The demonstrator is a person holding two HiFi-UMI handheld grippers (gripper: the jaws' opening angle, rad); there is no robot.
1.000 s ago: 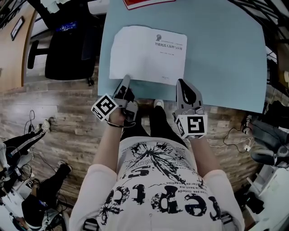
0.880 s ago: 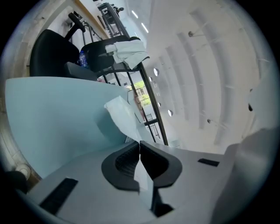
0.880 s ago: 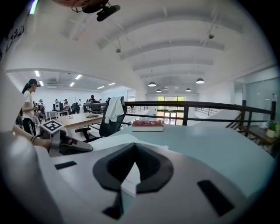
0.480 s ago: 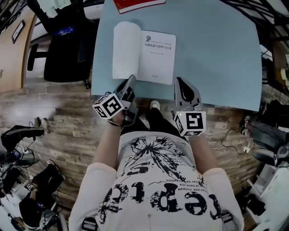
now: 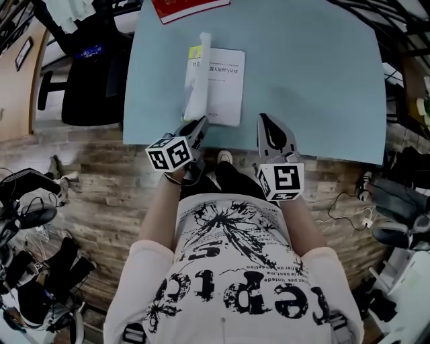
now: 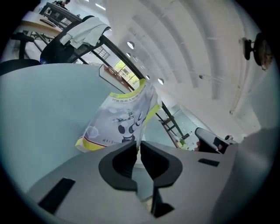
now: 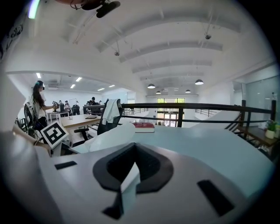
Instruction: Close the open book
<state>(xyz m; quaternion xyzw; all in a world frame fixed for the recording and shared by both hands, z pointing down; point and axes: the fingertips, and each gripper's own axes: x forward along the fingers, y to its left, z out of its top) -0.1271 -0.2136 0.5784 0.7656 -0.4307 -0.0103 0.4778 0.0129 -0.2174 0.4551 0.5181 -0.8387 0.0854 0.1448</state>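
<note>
The book lies near the front edge of the pale blue table. Its right half is flat, showing a white title page. Its left half, with the yellow-edged cover, stands almost upright. My left gripper is shut on the lower edge of that cover, which rises from between the jaws of the left gripper. My right gripper hovers at the table edge, right of the book, apart from it. In its own view the right gripper has its jaws together and holds nothing. The raised pages show to its left.
A red book lies at the table's far edge, also seen from the right gripper. A black office chair stands left of the table. Wood floor with cables lies below. A railing runs behind the table.
The book's left half has swung up from lying flat to standing nearly upright. My left gripper moved right with the cover. The right gripper shifted slightly but stays off the book.
</note>
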